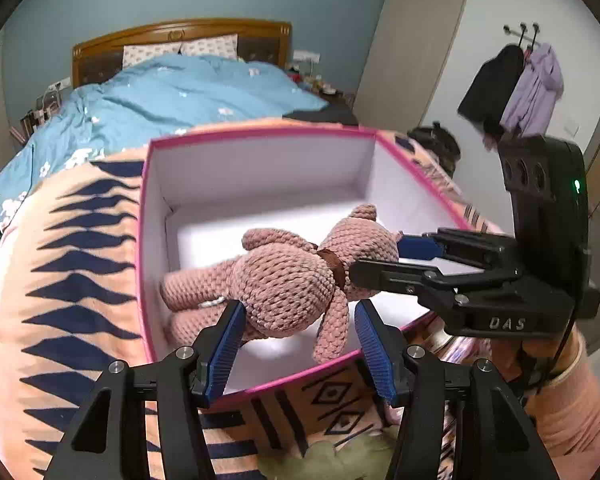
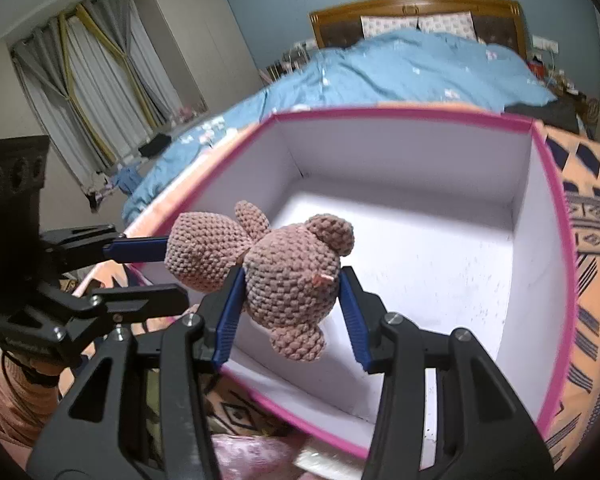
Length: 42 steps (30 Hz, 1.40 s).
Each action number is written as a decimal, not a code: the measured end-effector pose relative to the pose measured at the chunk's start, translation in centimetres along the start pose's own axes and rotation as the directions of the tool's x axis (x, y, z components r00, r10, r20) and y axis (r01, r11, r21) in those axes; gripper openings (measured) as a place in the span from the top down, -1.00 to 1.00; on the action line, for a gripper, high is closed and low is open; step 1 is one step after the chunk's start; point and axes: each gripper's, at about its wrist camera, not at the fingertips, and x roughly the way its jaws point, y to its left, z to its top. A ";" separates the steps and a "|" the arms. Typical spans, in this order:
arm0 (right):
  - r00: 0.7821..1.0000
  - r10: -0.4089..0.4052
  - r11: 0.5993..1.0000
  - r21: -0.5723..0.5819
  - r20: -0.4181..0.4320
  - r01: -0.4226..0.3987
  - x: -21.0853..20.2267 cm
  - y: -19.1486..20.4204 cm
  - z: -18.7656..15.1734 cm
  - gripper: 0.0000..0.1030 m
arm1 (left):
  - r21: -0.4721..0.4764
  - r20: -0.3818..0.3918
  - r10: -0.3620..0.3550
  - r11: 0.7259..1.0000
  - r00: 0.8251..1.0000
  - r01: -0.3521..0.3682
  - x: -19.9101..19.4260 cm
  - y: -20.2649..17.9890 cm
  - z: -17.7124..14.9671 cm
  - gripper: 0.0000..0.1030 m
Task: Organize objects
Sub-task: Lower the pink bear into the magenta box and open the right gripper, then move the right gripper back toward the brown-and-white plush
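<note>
A crocheted bear (image 1: 284, 280), dusty pink with a nubbly stitch and a brown ribbon at the neck, hangs above the open box (image 1: 260, 168) at the centre of both views. The left gripper (image 1: 300, 344) clamps its round body between 2 ribbed blue pads; the right gripper (image 2: 292, 304) clamps its ball-shaped head the same way, the rounded ears sticking out. The box is square, stiff card, smooth white inside with a thin magenta rim. It sits on a soft peach blanket (image 1: 80, 280) printed with navy zigzags, over a bed with a rumpled blue duvet (image 1: 172, 92).
</note>
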 end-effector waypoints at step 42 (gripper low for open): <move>0.986 0.135 0.962 -0.227 -0.097 -0.154 -10.9 9.1 -17.5 -0.20 | -0.024 0.260 -0.109 0.993 0.959 0.119 -15.5 -3.3 -12.7 -0.45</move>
